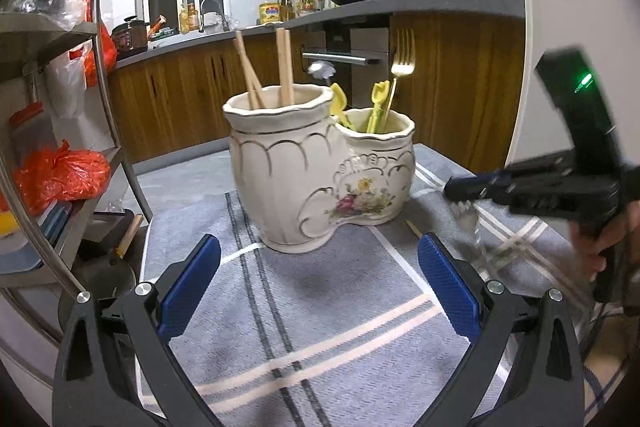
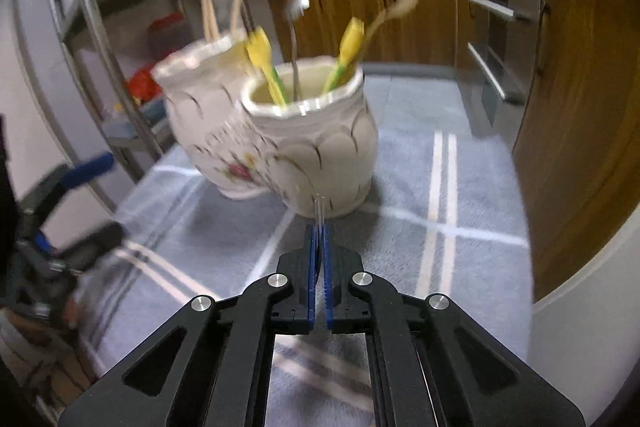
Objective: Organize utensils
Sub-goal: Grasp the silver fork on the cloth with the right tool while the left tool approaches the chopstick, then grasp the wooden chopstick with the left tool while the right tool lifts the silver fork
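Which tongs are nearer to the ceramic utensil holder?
Right. The right tongs, shut on a silver fork, almost touch the ceramic utensil holder; the left tongs hover open, farther back.

Left gripper [image 1: 319, 255] fingers spread wide; right gripper [image 2: 319, 227] fingers pinched together.

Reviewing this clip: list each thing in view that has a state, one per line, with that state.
Left gripper: open, empty, hovering over the cloth.
Right gripper: shut on a silver fork, blurred by motion.
Ceramic holder: upright on the striped cloth.
Taller compartment: holds wooden chopsticks.
Shorter compartment: holds a gold fork, yellow utensils and a silver utensil.
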Motion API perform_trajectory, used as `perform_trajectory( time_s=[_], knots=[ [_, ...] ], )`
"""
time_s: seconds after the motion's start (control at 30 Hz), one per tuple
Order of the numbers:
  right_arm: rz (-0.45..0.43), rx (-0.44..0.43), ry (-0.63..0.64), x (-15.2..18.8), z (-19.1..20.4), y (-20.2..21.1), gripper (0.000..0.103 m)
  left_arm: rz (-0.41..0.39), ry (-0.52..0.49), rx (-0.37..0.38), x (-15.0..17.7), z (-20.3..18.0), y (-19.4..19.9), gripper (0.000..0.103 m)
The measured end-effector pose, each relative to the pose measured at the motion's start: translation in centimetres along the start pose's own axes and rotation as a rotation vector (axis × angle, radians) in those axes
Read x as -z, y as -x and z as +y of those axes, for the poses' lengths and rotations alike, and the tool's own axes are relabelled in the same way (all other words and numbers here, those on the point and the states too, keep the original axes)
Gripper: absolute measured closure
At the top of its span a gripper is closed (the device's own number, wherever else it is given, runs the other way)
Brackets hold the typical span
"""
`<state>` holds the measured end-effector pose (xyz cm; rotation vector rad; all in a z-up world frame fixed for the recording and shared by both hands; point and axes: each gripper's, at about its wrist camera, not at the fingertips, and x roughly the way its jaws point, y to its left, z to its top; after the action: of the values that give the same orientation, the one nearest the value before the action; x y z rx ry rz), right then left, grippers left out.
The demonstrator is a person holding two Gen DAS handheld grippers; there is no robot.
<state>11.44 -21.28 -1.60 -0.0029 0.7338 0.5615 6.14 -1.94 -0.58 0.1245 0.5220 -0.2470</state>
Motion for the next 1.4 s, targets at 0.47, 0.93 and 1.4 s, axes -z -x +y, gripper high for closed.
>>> perform_trajectory(
  time_s=[0.47,0.93,1.4],
  knots=[
    [-0.281,0.077,-0.056,-1.0,-2.4,8.0,0.100,0.074,-0.065,-0.002,0.0,-4.7,-0.5,0.006],
    [-0.390,0.242,-0.091,-0.1,-4.1,10.4,0.100,0.206,-0.061,0.043,0.7,-9.1,-3.0,0.007],
    [-0.393,0.242,-0.079,0.2,-3.9,10.5,0.100,0.331,-0.090,0.056,1.5,-10.6,-5.4,0.074]
  ],
)
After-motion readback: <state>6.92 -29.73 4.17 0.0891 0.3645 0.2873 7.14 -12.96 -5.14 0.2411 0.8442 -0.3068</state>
